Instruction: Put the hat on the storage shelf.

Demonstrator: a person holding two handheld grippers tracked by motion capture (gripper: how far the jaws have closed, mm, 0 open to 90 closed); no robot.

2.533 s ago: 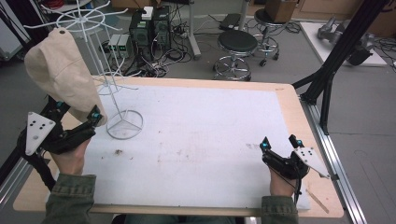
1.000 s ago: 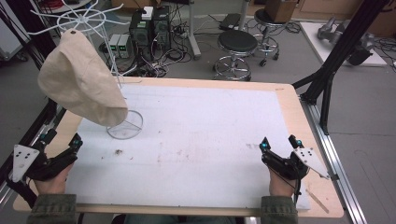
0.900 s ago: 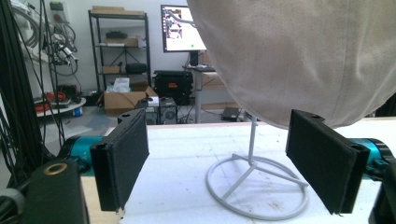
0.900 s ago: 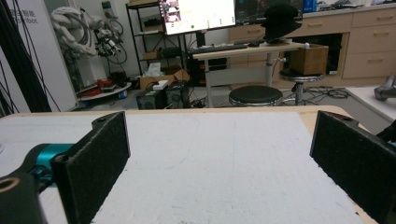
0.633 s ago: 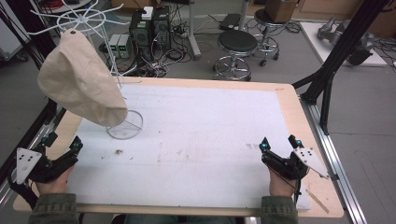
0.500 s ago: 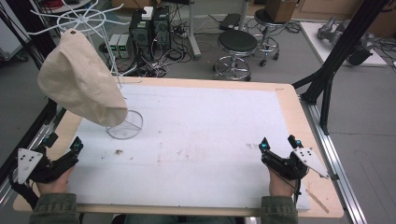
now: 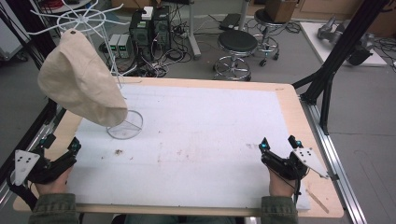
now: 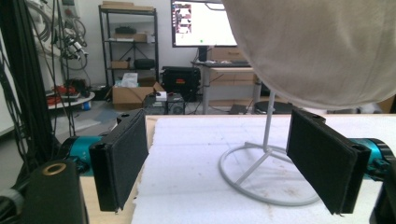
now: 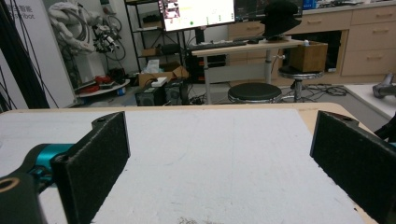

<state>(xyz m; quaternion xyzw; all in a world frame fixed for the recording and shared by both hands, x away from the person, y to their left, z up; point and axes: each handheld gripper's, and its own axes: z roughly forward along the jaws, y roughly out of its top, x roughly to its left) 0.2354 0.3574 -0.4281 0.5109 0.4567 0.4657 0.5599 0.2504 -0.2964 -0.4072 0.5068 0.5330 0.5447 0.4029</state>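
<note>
While the beige hat (image 7: 81, 86) hangs on the white wire stand (image 7: 122, 126) at the table's far-left, both grippers rest near the front edge.
Left gripper (image 8: 224, 170) and right gripper (image 9: 219, 161): jaws wide apart, nothing held. Best to keep clear of the stand base; no legible labels on anything.

- beige cloth cap (image 7: 79, 81) hanging crown-down off a prong, sagging over the base ring
- white wire rack (image 7: 125, 125) standing upright at table's 10 o'clock, base ring sitting on white foam
</note>
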